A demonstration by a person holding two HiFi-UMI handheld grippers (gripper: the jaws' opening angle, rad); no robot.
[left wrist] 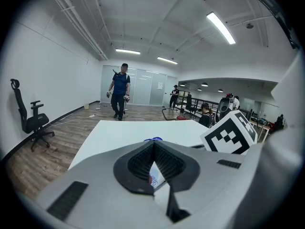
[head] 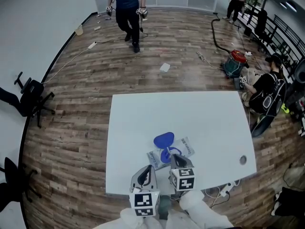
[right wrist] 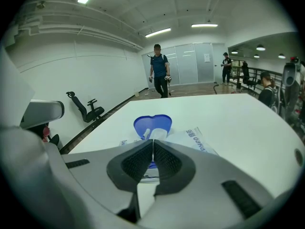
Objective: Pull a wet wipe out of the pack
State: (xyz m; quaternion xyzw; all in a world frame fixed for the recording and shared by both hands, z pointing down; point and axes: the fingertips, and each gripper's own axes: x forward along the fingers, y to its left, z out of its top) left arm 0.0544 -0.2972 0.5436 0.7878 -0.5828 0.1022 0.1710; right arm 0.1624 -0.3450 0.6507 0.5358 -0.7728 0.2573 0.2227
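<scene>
Your right gripper [right wrist: 153, 142] has its jaws pressed together on the white wet wipe [right wrist: 159, 134], which stands up from the pack [right wrist: 194, 140] just in front of the open blue lid [right wrist: 152, 123]. Your left gripper [left wrist: 153, 146] is closed too, pinching the pack's printed edge. The 2 grippers sit side by side at the pack, which lies flat near the front edge of the white table [head: 190, 113]. Beyond it, a person [head: 127, 13] stands on the wooden floor [head: 71, 94].
</scene>
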